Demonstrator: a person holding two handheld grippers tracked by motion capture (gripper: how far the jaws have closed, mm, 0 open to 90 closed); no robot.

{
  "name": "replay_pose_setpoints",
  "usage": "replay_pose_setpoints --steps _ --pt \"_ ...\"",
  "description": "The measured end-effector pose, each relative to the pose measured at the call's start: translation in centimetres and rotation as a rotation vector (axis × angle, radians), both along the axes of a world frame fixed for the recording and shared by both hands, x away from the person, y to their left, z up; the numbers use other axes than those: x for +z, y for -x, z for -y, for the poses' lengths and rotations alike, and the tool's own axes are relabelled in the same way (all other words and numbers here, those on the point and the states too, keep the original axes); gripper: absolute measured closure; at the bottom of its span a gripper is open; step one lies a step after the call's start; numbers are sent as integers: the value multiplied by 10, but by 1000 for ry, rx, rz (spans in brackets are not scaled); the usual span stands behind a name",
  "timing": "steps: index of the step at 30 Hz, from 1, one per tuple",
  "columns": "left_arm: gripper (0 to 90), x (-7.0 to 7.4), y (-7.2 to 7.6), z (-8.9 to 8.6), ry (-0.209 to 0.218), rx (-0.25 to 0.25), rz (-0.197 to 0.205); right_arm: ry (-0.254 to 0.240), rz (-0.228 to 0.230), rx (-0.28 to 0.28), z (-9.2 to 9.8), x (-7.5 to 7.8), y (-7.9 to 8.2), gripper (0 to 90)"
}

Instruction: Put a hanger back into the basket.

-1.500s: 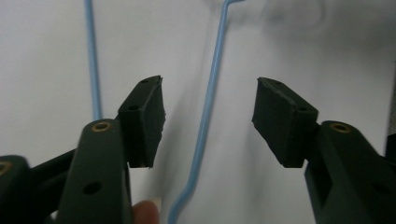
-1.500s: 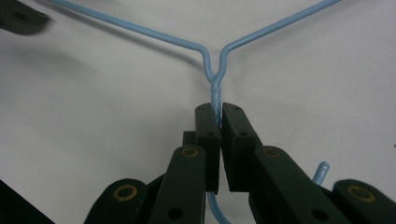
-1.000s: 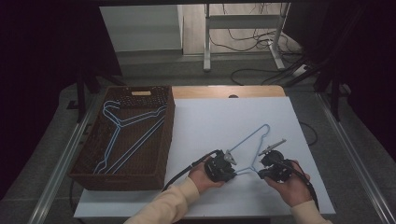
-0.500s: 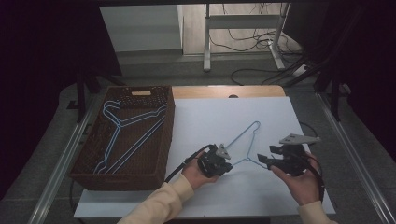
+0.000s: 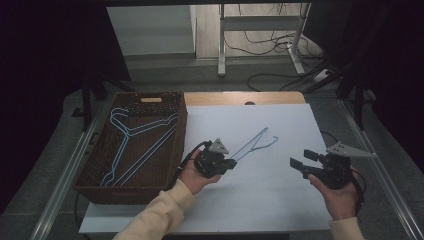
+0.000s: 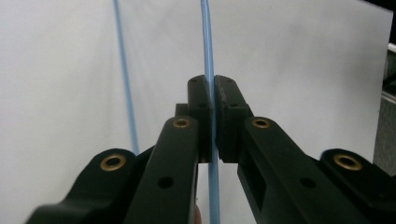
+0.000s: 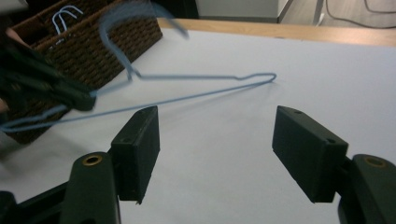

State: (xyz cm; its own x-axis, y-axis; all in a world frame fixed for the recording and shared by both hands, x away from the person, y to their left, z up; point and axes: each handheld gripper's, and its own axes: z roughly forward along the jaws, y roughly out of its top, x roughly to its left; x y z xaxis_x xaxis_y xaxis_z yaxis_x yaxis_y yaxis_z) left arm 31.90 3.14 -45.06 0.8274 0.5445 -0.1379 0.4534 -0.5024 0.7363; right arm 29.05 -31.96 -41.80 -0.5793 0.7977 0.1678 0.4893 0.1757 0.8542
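Since a second ago the right gripper (image 5: 301, 164) has let go of the blue wire hanger (image 5: 256, 142) and drawn away to the right; its jaws have just been opening and now stand spread with nothing between them. Both hands have come up from the sheet. Alone on the hanger, the left gripper (image 5: 229, 163) is pressed together on the wire, pinching one thin strand (image 6: 208, 70) between its pads, with a second strand running beside it on the left in the left gripper view.

From that pinch the hanger reaches up off the tabletop (image 5: 280, 200), its long axis slanting from near left to far right, the far tip pointing toward the table's far right side. Its hook (image 7: 135, 18) shows blurred in the right gripper view, on the basket side.

A white sheet covers the tabletop, with a strip of bare wood (image 5: 240, 98) along the far edge. A brown wicker basket (image 5: 95, 172) sits at the left and holds two more blue hangers (image 5: 135, 145), making three in all. Beyond lies a grey floor with cables and a metal stand (image 5: 222, 45); the room around is dark.
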Motion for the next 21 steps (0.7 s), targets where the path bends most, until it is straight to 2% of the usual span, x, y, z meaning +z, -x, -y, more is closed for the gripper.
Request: replay_pose_setpoints --steps 2,4,5,6,10,11,12,17,19,20,21 --pt "863 6 1 -4 19 5 7 9 -13 8 0 -4 -2 318" --pt "863 13 4 -7 17 4 32 21 -29 19 -1 -9 -4 316" --pt "863 21 9 -10 38 4 49 45 -48 32 -3 -14 -6 316" --pt "864 21 9 -10 38 4 49 45 -48 32 -3 -14 -6 316" --pt "863 40 17 -22 57 7 82 82 -70 50 -8 -23 -9 316" --pt "863 50 22 -30 75 12 94 104 -79 59 -11 -26 -9 314" --pt "863 50 22 -30 75 12 94 104 -79 59 -11 -26 -9 314" --pt "863 71 32 -56 117 29 126 132 -101 74 -15 -32 -8 314" --pt "864 76 34 -65 136 40 133 165 -110 79 -19 -35 -8 311" --pt "864 79 34 -71 144 45 139 165 -110 79 -19 -35 -8 311" --pt "863 84 35 -83 161 57 148 185 -114 86 -21 -37 -8 310"
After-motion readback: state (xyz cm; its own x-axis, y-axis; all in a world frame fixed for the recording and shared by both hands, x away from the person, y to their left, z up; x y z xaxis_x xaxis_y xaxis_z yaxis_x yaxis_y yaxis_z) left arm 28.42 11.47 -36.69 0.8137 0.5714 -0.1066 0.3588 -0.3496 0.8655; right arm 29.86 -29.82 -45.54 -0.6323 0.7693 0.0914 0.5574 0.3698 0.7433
